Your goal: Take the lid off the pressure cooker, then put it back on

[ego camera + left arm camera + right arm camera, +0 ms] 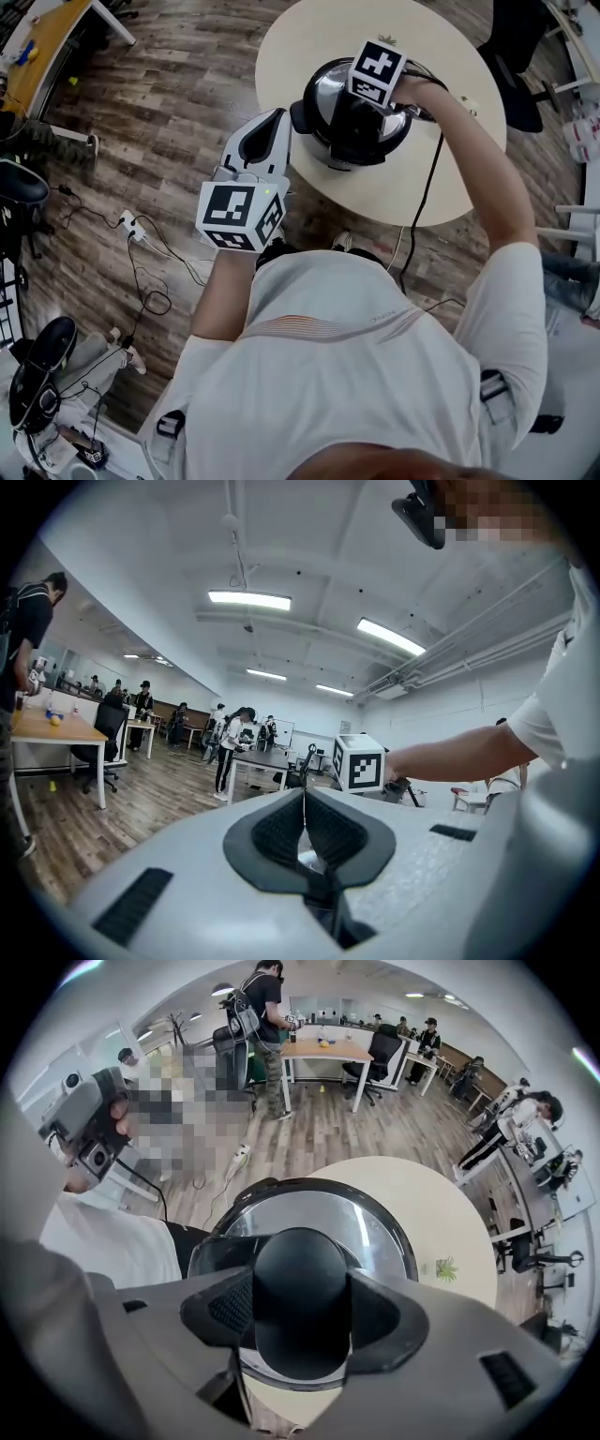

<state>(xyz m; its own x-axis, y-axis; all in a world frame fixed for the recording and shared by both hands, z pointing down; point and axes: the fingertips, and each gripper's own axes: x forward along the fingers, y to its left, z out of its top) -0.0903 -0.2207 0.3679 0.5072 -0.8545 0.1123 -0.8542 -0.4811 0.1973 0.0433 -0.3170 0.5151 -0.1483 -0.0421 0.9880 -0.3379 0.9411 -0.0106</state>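
Note:
The steel pressure cooker (328, 94) stands on a round beige table (422, 178). My right gripper (364, 111) points straight down over it. In the right gripper view this gripper (302, 1309) is shut on the black knob (300, 1265) of the glass lid (370, 1227), one pad pressing on each side. Whether the lid rests on the pot or hangs just above it is hidden. My left gripper (277, 117) is shut on nothing, its tip close to the cooker's black side handle (300, 116). In the left gripper view its pads (281, 829) meet.
A black cable (427, 187) runs from the cooker over the table's near edge. A power strip (131, 225) with cords lies on the wooden floor at left. A small plant (446, 1269) sits on the table. A black chair (516, 56) stands beyond it. Desks and people fill the room behind.

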